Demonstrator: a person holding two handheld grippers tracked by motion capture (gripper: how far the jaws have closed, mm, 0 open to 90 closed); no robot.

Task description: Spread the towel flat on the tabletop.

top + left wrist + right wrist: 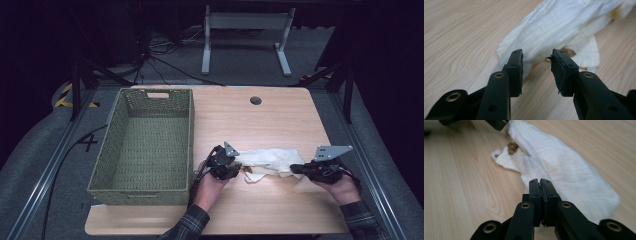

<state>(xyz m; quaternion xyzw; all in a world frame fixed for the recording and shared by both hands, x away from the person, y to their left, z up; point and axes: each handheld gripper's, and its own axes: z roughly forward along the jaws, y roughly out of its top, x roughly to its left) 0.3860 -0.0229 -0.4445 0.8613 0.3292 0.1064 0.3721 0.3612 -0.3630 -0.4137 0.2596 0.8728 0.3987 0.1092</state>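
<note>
A crumpled white cloth (270, 160) lies on the wooden table (260, 120) between my two grippers. It has a brown stain (569, 51) near one end, and that stain (512, 147) also shows in the right gripper view. My left gripper (239, 168) is at the cloth's left end. Its jaws (536, 56) stand open, with the cloth (559, 27) just beyond the tips and nothing between the pads. My right gripper (293, 169) is at the cloth's right end. Its jaws (540, 181) are pressed together, tips over the cloth's (564, 170) edge; no fold shows between them.
A green woven basket (192, 130) stands on the table's left side, right beside my left hand. A round cable hole (255, 100) sits near the far edge. Beyond the table are a white desk frame (245, 35) and cables on the floor.
</note>
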